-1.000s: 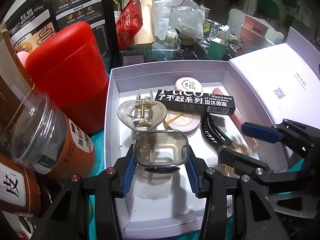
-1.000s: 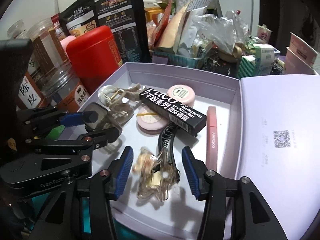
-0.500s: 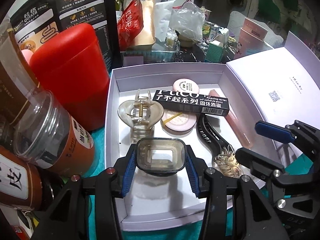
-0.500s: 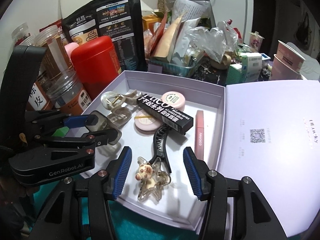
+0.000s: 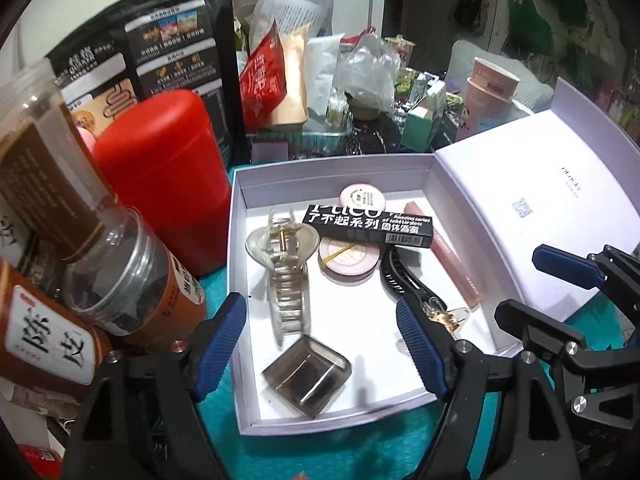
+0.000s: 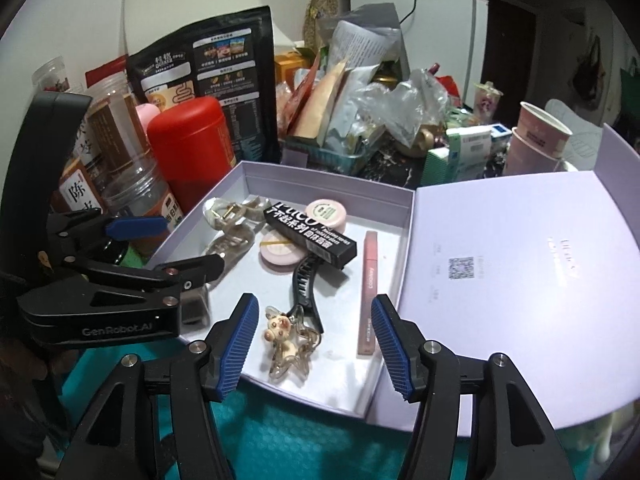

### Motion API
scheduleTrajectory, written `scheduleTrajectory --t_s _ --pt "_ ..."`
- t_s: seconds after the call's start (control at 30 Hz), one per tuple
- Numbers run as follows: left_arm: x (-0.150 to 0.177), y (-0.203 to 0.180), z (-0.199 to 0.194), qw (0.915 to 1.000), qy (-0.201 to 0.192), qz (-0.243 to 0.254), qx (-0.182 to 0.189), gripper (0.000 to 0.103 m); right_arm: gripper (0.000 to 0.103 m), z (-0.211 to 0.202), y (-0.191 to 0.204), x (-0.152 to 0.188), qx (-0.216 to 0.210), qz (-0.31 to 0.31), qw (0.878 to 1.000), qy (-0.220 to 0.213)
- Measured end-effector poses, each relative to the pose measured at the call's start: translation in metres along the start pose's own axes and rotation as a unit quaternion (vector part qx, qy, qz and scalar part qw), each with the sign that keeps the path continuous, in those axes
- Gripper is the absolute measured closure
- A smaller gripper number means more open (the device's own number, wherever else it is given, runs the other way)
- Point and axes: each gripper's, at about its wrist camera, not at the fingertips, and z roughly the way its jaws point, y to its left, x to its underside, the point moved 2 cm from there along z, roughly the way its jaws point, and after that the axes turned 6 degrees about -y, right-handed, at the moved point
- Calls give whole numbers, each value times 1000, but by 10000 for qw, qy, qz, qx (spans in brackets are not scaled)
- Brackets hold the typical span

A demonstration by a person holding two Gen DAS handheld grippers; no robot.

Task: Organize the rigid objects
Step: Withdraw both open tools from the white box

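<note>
Looking down the left wrist view: left gripper (image 5: 318,346) jaws opening, pads clear of the smoky grey clip (image 5: 307,375), which lies tilted and blurred on the floor of the white box (image 5: 436,398), near its front-left corner. Nothing pressed between the pads. Clip is translucent, squarish, hollow in the middle. Likely just let go there to fill the one bare patch of the box. Behind it a clear claw clip (image 5: 283,264), two pink compacts, a black lip-gloss carton (image 5: 368,226) laid across them, a black hair clip (image 5: 404,276) and a pink tube (image 5: 458,266) along the right wall. Right gripper (image 5: 560,292) sits at the right edge, over the open lid (image 5: 532,216).

Right wrist view: right gripper (image 6: 312,342) jaws opening, empty; the pig charm (image 6: 286,338) lies flat between and beyond them near the front wall, untouched. Charm is cream on a clear, star-like backing. Grey clip (image 6: 192,306) mostly hidden under the left gripper (image 6: 160,250). Red canister (image 6: 188,144) and jars crowd the box's left side, so placements probably come from the front.
</note>
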Motion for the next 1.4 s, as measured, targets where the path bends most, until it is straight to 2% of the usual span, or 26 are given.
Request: scheduleTrajectory --t_s 0.53,0.63,0.77,0.87,1.13,1.4 --pt "-7 1 -73 9969 -689 238 -298 26 39 -53 24 -12 143 -239 9981 -552" --pt "-4 -2 -90 9955 -838 307 -332 26 29 -66 28 -11 137 -241 9974 -661" --pt "0 -5 -108 9943 -992 290 -259 26 27 -83 33 -7 135 -216 9967 -773" --pt "4 -7 -122 9938 -1053 264 -239 26 19 -94 35 -4 185 -194 9963 -813" --pt "23 -15 -150 9919 -1175 268 -396 26 16 -121 41 12 356 -147 9955 -871" --pt "50 -17 -162 9926 -1090 122 -517 25 13 -139 45 38 529 -6 9951 -841"
